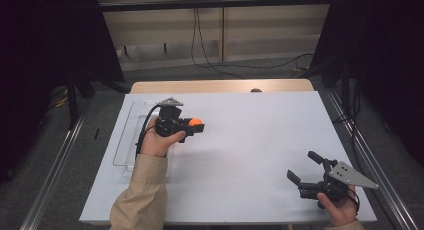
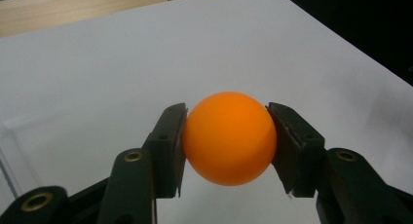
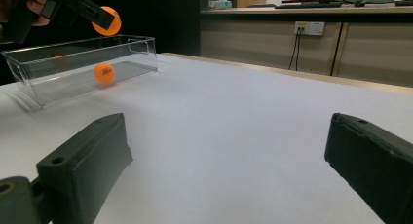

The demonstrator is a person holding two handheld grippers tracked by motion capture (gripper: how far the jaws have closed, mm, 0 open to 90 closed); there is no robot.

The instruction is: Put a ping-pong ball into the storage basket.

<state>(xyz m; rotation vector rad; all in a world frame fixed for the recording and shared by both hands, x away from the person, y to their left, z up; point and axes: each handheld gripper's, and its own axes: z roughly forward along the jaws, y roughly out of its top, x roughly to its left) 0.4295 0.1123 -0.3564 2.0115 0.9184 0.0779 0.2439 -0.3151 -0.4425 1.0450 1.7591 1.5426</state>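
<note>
High view: the left gripper [image 1: 192,126] holds an orange ball [image 1: 195,122] above the white surface [image 1: 250,155], just beside a clear tray [image 1: 125,140], likely its destination. Left gripper view: pads [image 2: 170,136] clamp the smooth, matte ball at its widest. Right gripper view: the right gripper [image 3: 224,170] idles low with jaws apart; a second ball [image 3: 104,72] lies in the tray.
</note>
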